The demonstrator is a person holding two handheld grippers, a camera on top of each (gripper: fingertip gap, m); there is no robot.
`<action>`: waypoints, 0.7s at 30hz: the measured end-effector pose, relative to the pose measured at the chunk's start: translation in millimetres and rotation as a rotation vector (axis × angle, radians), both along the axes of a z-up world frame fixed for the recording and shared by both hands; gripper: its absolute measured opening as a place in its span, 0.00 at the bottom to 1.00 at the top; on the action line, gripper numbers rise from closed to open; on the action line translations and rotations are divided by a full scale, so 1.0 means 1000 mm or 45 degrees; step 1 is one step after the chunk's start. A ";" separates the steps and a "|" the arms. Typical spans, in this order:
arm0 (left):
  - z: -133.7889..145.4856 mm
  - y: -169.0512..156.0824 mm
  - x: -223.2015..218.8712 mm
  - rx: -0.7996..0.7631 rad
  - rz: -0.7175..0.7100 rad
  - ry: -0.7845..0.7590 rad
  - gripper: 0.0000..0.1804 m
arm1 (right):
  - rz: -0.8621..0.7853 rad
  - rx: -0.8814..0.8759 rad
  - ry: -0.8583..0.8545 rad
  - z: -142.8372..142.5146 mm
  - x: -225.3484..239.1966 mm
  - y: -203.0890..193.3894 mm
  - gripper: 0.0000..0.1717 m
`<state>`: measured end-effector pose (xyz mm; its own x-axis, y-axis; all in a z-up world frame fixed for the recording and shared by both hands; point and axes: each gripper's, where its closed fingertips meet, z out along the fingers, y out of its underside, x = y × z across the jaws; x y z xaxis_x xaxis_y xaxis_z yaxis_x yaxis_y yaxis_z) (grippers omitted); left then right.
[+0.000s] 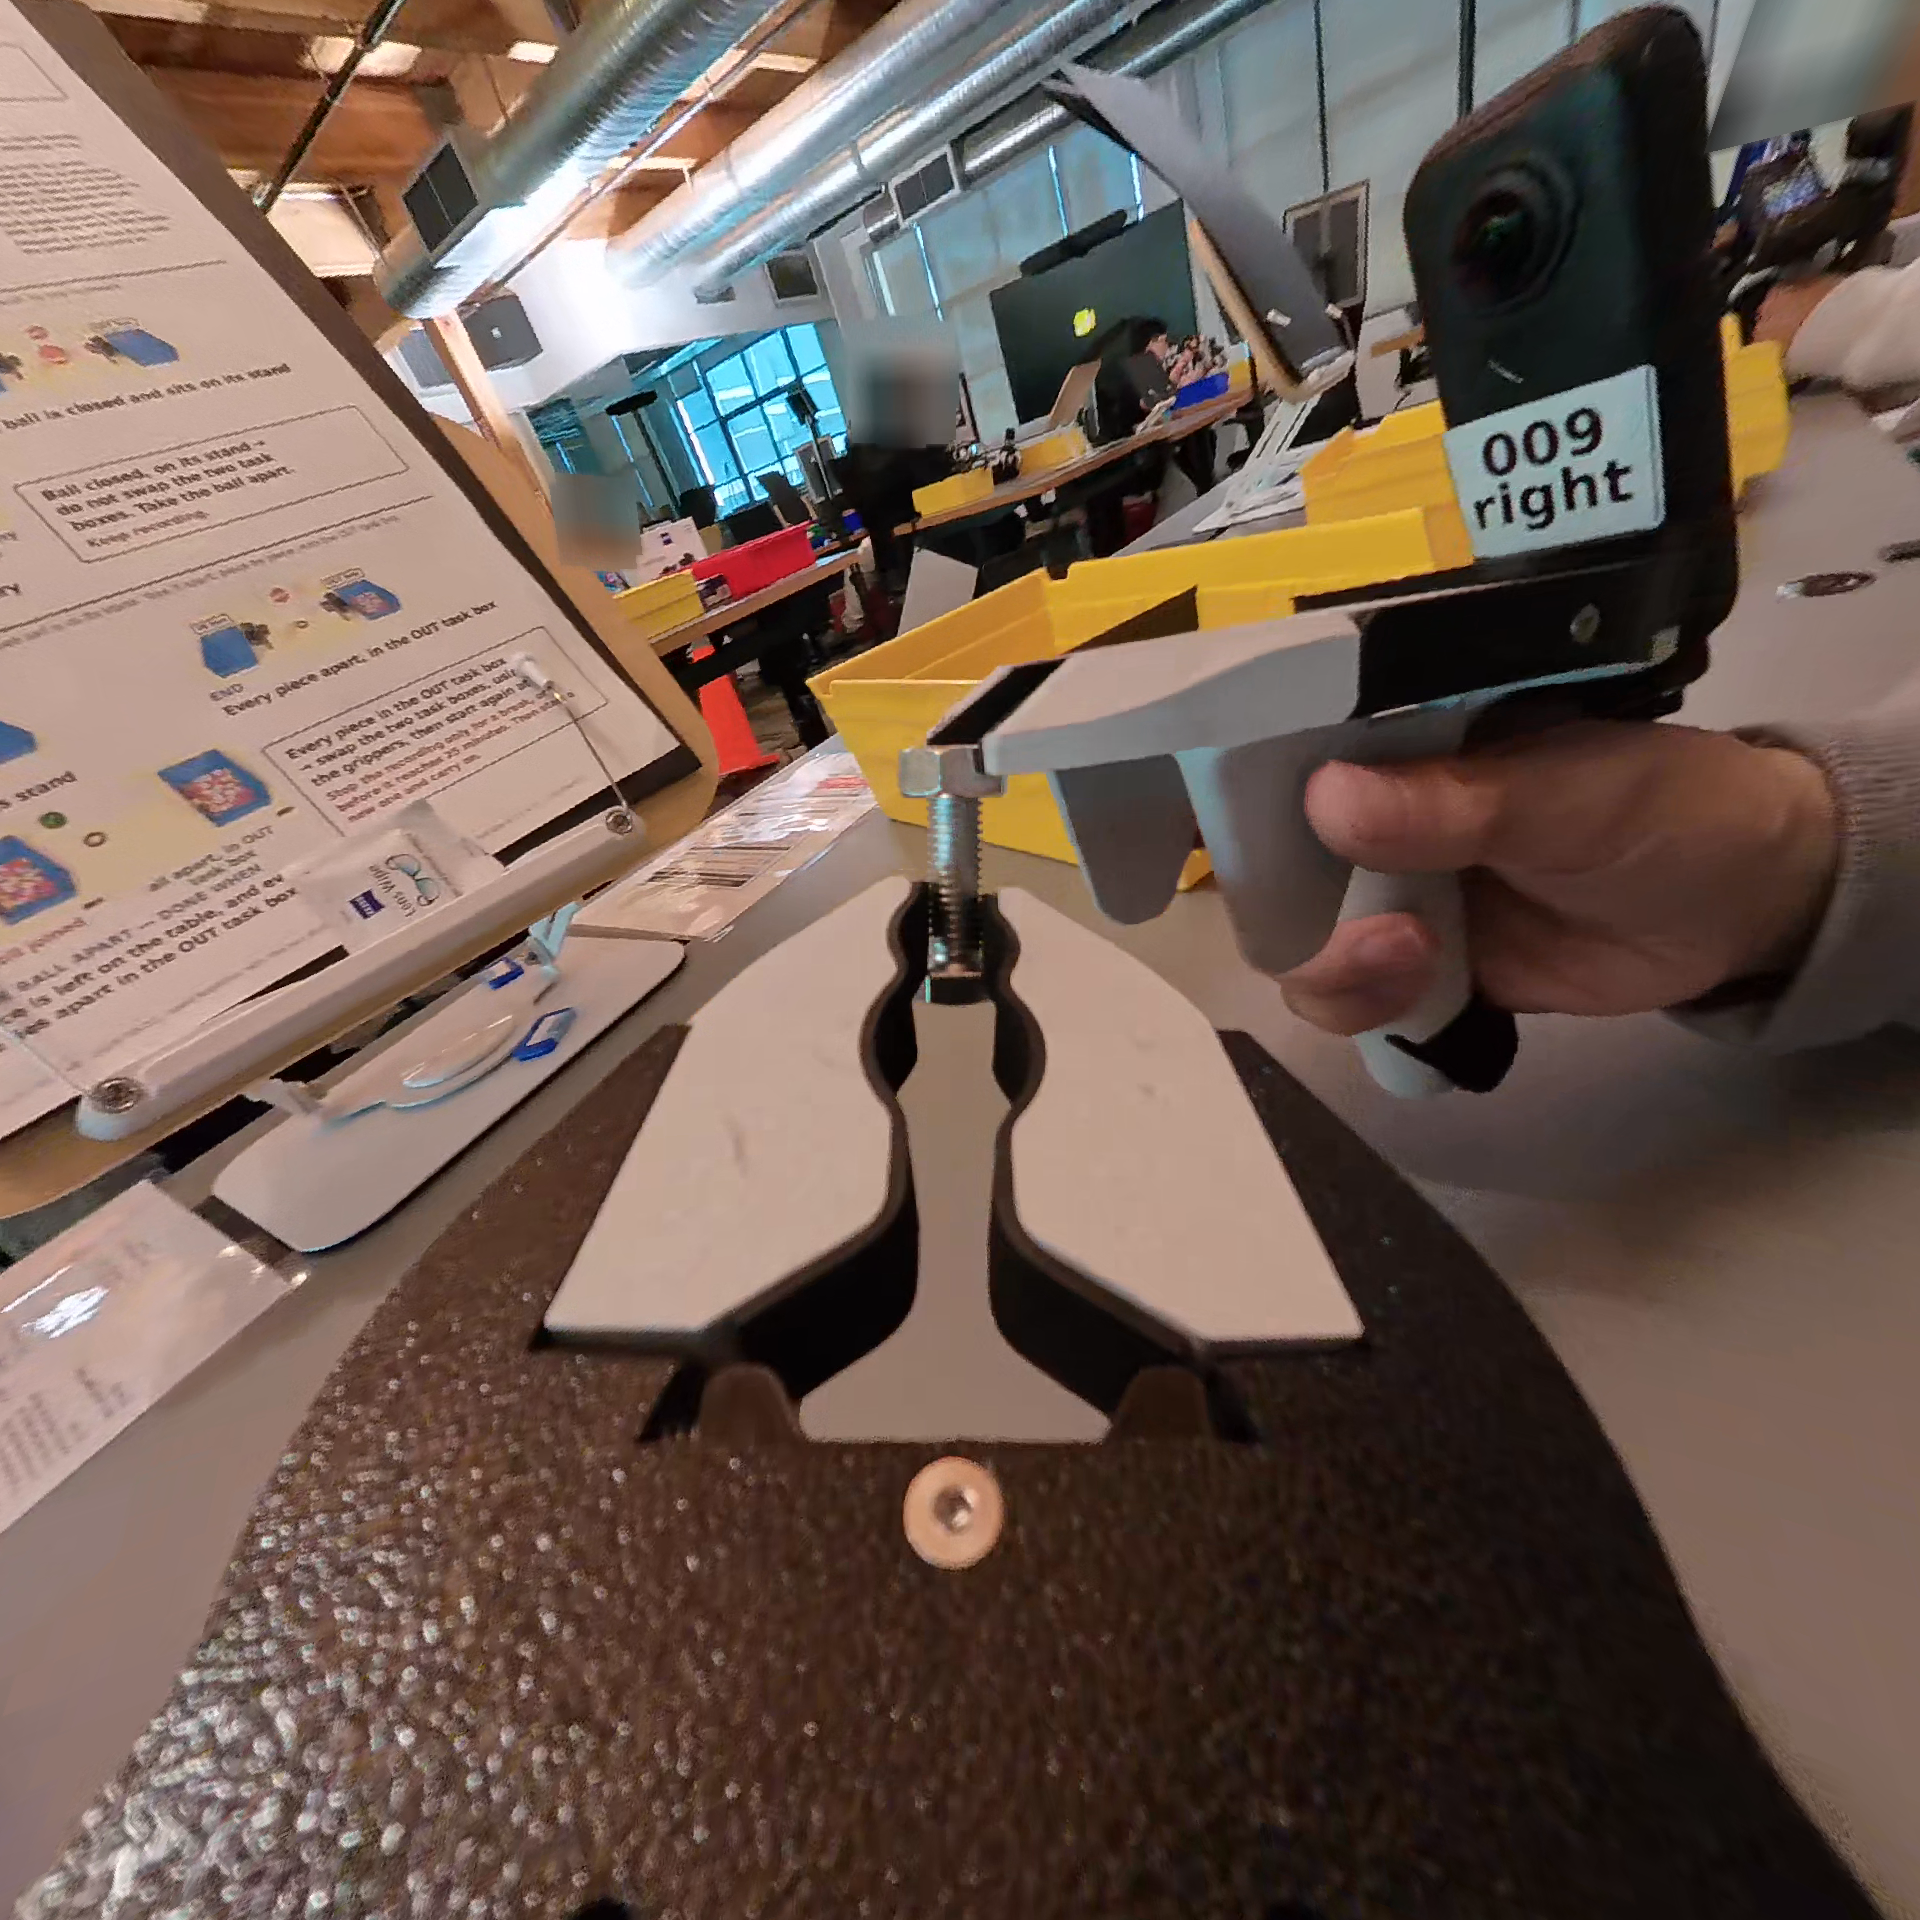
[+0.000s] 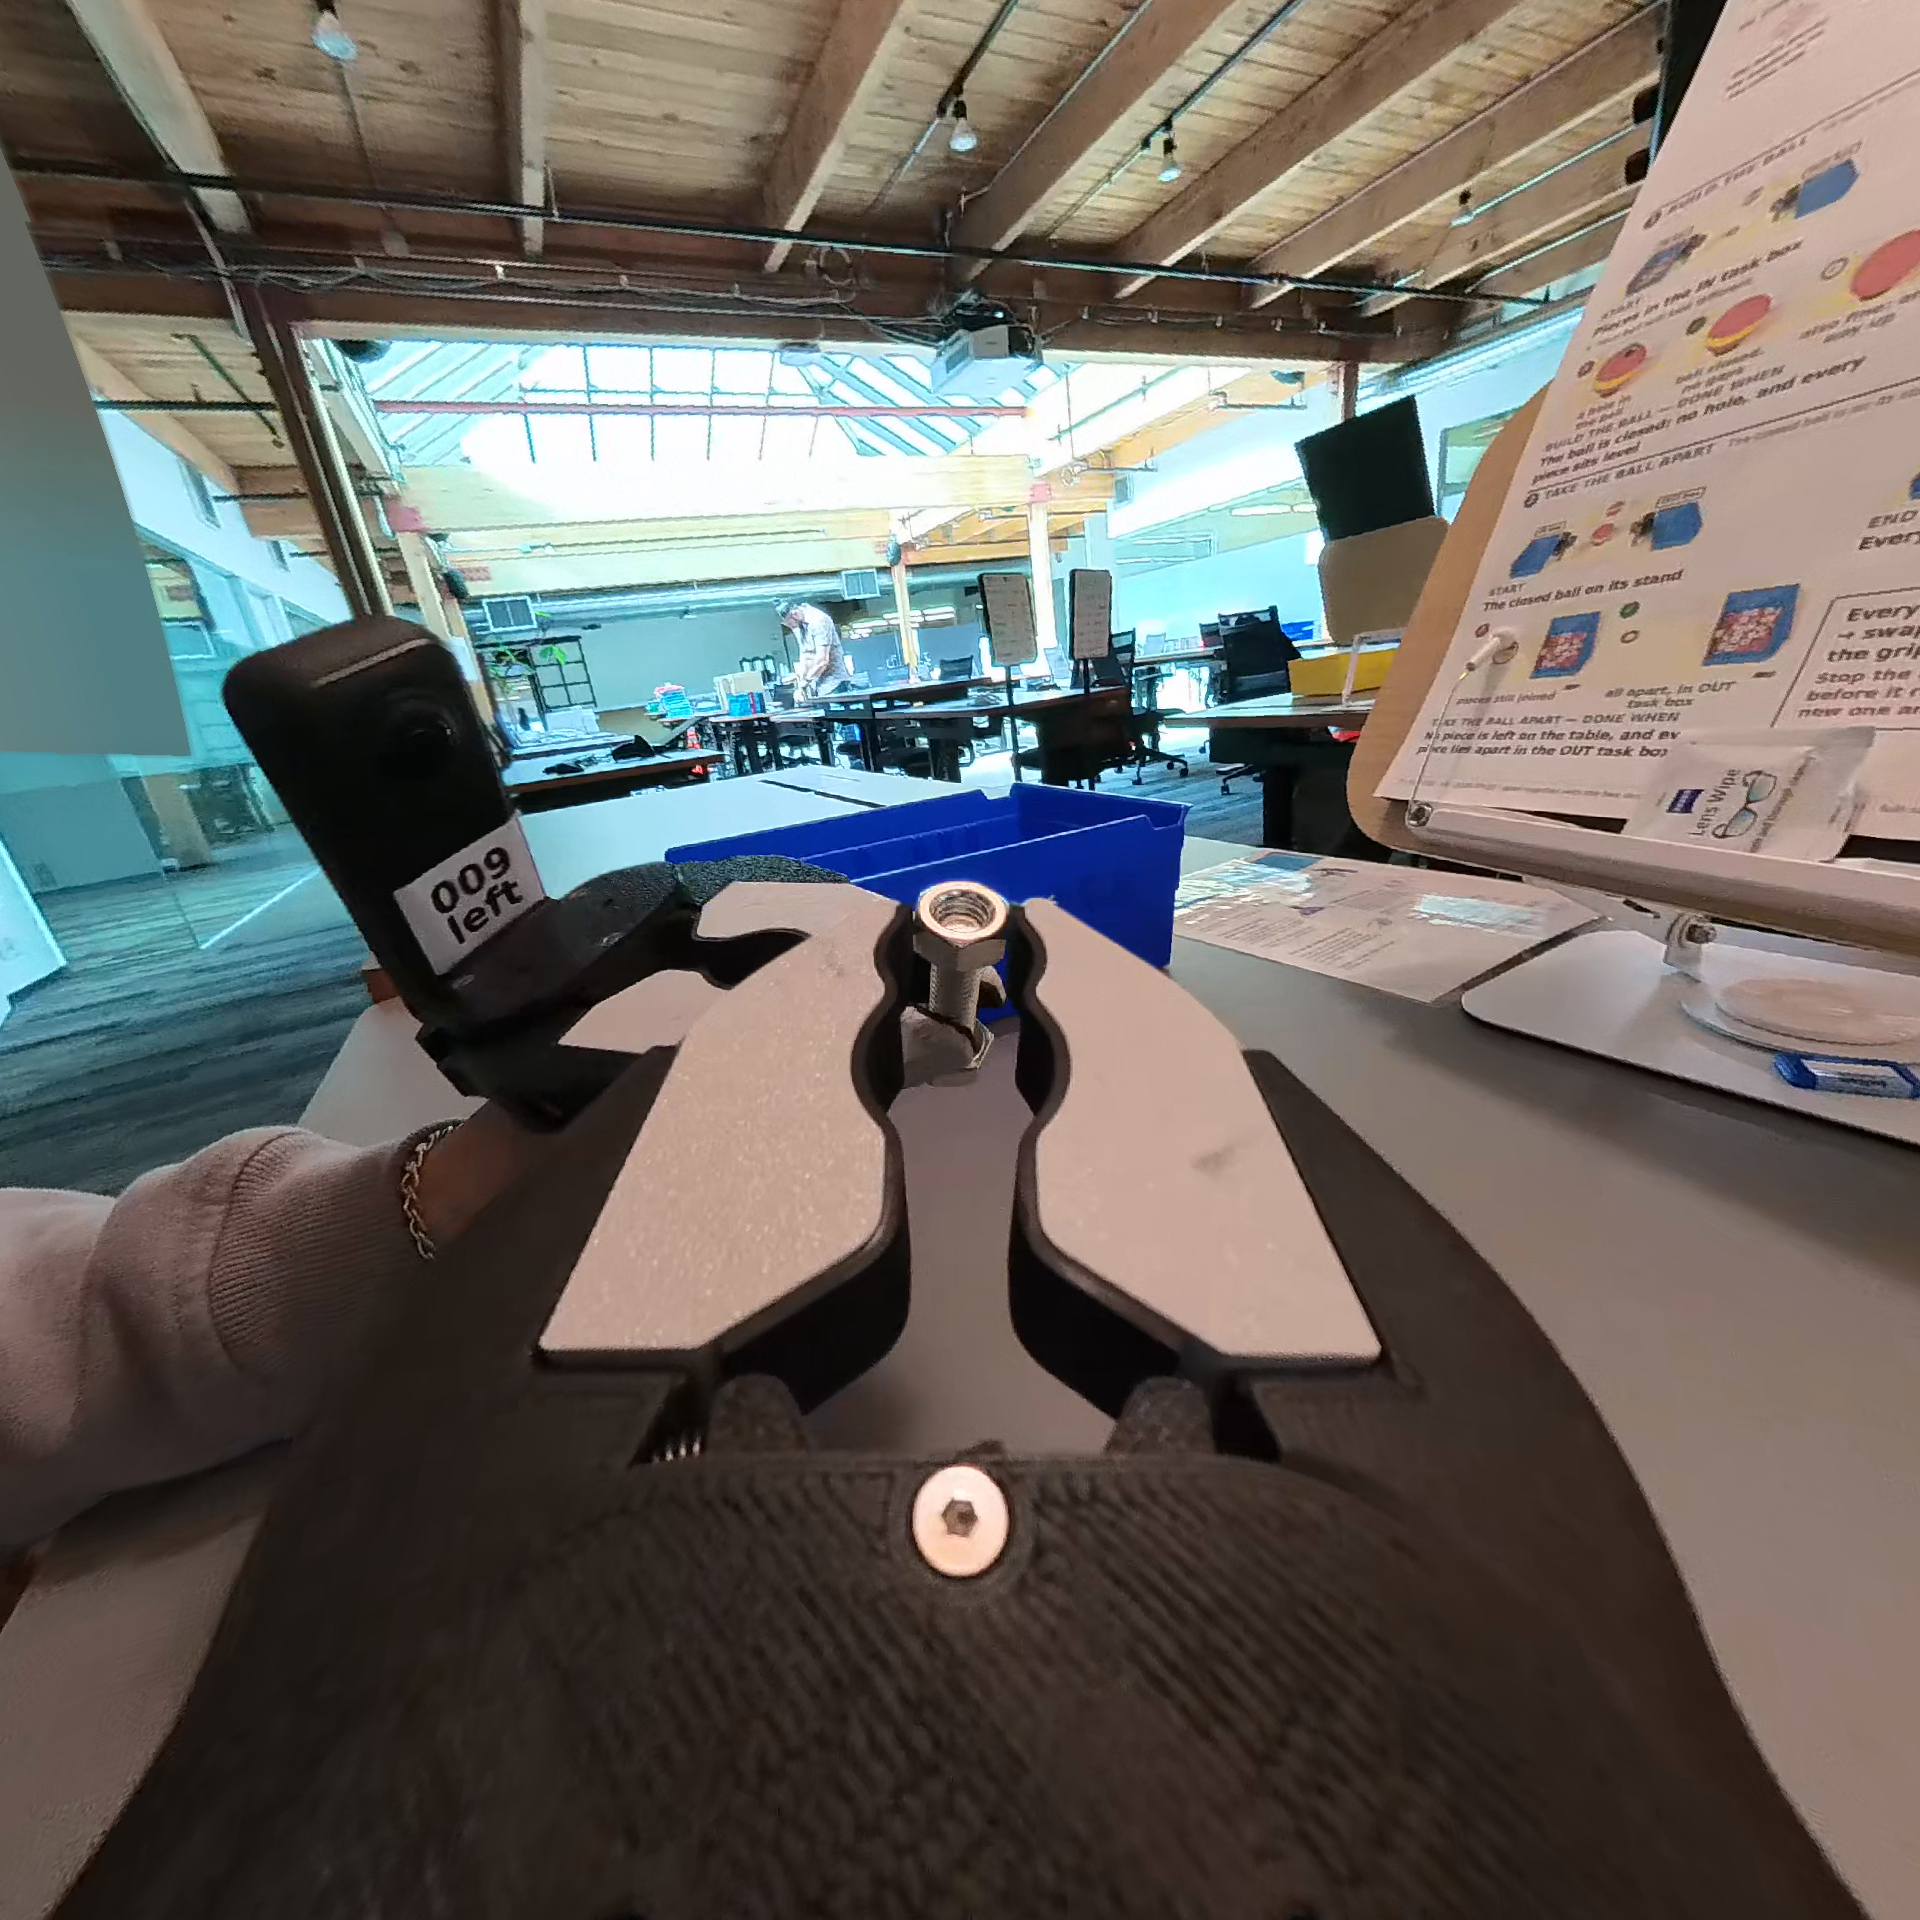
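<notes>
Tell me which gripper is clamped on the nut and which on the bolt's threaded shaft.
The right gripper pinches the silver hex nut at the bolt's upper end. The left gripper clamps the silver threaded bolt lower down, on its shaft, just above the head.

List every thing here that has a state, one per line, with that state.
left gripper: shut on the bolt's threaded shank.
right gripper: shut on the hex nut.
bolt: upright, held between both grippers.
hex nut: threaded on the bolt's upper end.
blue bin: open-topped, contents unseen.
yellow bin: open-topped, contents unseen.
instruction sheet: propped on a stand.
</notes>
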<state>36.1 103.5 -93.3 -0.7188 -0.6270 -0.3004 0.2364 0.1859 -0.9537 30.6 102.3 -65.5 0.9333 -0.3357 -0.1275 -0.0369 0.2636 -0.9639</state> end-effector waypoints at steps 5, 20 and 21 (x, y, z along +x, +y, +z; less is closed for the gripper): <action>-0.002 0.000 0.001 0.054 0.032 -0.031 0.05 | -0.002 0.001 0.015 -0.002 0.001 0.000 0.10; 0.018 -0.018 -0.062 -0.404 -0.902 0.481 0.05 | 0.658 0.062 -0.082 0.019 -0.051 -0.008 0.10; 0.018 -0.018 -0.066 -0.392 -0.944 0.487 0.05 | 0.699 0.063 -0.099 0.019 -0.056 -0.009 0.10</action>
